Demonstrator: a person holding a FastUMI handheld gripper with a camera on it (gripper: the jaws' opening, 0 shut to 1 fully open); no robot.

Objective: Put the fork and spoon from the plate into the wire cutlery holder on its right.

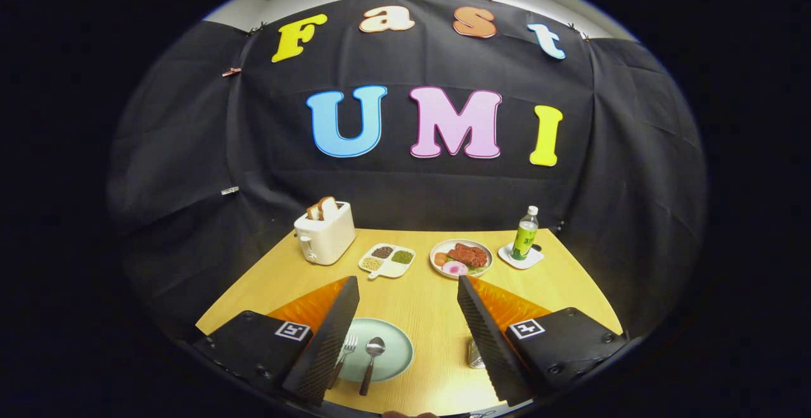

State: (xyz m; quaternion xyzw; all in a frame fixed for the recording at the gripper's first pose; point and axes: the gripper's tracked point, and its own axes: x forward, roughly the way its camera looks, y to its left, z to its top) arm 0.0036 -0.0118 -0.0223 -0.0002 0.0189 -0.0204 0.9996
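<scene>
Gripper view is showing the gripper [405,335] hovering wide open above the near edge of the pale wooden surface [431,304], its two black ribbed fingers [329,342] spread well apart and holding nothing. A round pale green plate [396,358] is lying near that edge, partly hidden behind the left finger, and on it a silver fork [345,353] and a silver spoon with a dark handle [371,361] are resting side by side, handles pointing toward the near edge. To the right of the plate, the shiny wire cutlery holder [475,354] is peeking out from behind the right finger, so most of it is hidden.

Toward the far edge, a white toaster with bread slices [324,233], a white divided dish of grains [388,259], a plate of meat and vegetables [461,258] and a green bottle on a white coaster [524,235] are standing well clear of the work.

Risks are looking plain. Fork and spoon are lying very close together, so closing on one may be catching or nudging the other. Both are lying flat on a smooth plate, so the fingers may be sliding over the thin handle, or pushing the plate toward the near edge. With the holder largely hidden, a swing to the right could be knocking it or missing its opening.
</scene>
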